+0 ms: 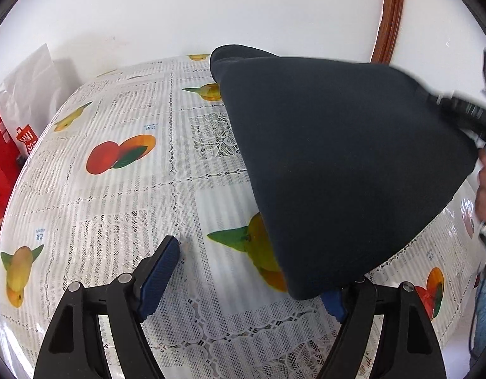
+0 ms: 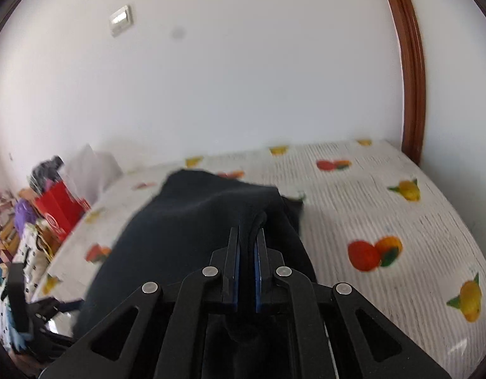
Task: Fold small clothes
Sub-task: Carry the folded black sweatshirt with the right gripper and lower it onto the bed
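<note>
A dark navy garment (image 1: 337, 158) hangs lifted above the fruit-print tablecloth (image 1: 116, 189), stretched toward the right. My left gripper (image 1: 252, 271) is open; its left blue finger (image 1: 161, 271) is bare and the cloth's lower corner drapes over its right finger (image 1: 333, 303). My right gripper (image 2: 247, 240) is shut on a fold of the same navy garment (image 2: 192, 227), held above the table; it also shows at the right edge of the left wrist view (image 1: 464, 110).
Red and white shopping bags (image 1: 19, 120) stand off the table's left edge. A white wall and a brown wooden frame (image 2: 413, 79) are behind the table (image 2: 400, 221). Clutter (image 2: 25, 237) lies left of the table.
</note>
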